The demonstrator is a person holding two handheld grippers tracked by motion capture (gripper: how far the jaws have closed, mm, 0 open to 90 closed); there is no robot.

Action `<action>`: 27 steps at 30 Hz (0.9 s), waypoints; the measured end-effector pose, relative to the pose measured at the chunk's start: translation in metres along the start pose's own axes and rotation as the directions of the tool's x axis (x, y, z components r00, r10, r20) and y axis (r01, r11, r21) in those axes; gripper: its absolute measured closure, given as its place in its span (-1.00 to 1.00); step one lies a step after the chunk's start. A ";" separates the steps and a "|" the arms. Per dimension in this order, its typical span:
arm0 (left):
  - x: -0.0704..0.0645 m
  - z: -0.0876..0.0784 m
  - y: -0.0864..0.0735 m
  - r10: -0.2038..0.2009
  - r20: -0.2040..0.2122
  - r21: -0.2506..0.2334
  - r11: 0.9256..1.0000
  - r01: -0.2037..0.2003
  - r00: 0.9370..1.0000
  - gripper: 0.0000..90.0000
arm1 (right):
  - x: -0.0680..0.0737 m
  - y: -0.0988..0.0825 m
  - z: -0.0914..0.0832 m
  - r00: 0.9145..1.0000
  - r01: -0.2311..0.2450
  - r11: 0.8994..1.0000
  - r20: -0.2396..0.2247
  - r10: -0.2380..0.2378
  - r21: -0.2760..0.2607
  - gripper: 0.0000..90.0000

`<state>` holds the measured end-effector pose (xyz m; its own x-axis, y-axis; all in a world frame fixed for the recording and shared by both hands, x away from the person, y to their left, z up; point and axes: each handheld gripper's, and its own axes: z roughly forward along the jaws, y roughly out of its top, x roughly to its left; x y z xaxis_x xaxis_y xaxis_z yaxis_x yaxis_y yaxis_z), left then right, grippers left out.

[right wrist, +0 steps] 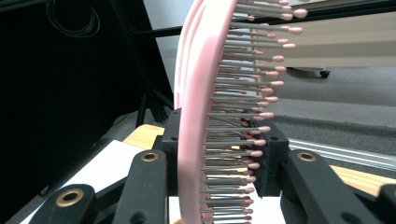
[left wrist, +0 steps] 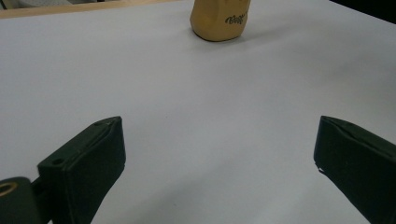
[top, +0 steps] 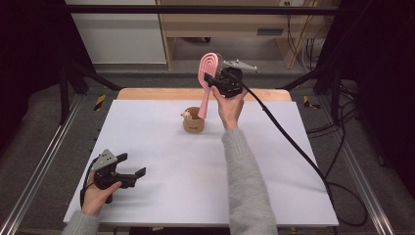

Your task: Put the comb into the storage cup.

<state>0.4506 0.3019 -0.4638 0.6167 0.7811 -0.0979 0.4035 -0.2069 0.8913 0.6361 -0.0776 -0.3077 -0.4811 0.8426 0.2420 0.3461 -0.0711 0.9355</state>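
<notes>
Evidently the light, stiff pink plastic hairbrush (top: 208, 78) handles best gripped at its head, where the right gripper (top: 219, 82) jaws pinch it; left gripper (top: 133, 171) jaws spread.

Brush (right wrist: 196, 107): smooth pink plastic, slight sheen; grey metal-looking pins with pink ball tips. Cup (top: 194, 123): matt tan, material unclear. Table (top: 161, 161): matt white sheet on pale wood. Gripper jaws: matt black plastic. Sleeve (top: 247, 186): grey knit.

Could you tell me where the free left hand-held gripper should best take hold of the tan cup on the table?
Grip the tan cup across its side walls, coming in level from the near side: it stands upright, and the pink hairbrush occupies its mouth.
</notes>
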 end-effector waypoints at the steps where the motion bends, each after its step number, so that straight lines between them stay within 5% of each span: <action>1: 0.000 0.000 0.000 -0.001 0.000 -0.001 1.000 0.001 1.000 -0.95 | 0.000 0.000 0.001 1.000 -0.003 1.000 -0.002 0.003 -0.002 0.42; 27: 0.000 0.002 -0.001 -0.002 0.002 0.002 1.000 0.002 1.000 -0.95 | 0.003 -0.011 0.028 1.000 0.000 1.000 0.017 0.000 -0.024 0.41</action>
<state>0.4516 0.3014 -0.4653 0.6168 0.7806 -0.1008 0.4064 -0.2062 0.8901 0.6531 -0.0593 -0.3239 -0.4672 0.8516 0.2375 0.3265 -0.0834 0.9415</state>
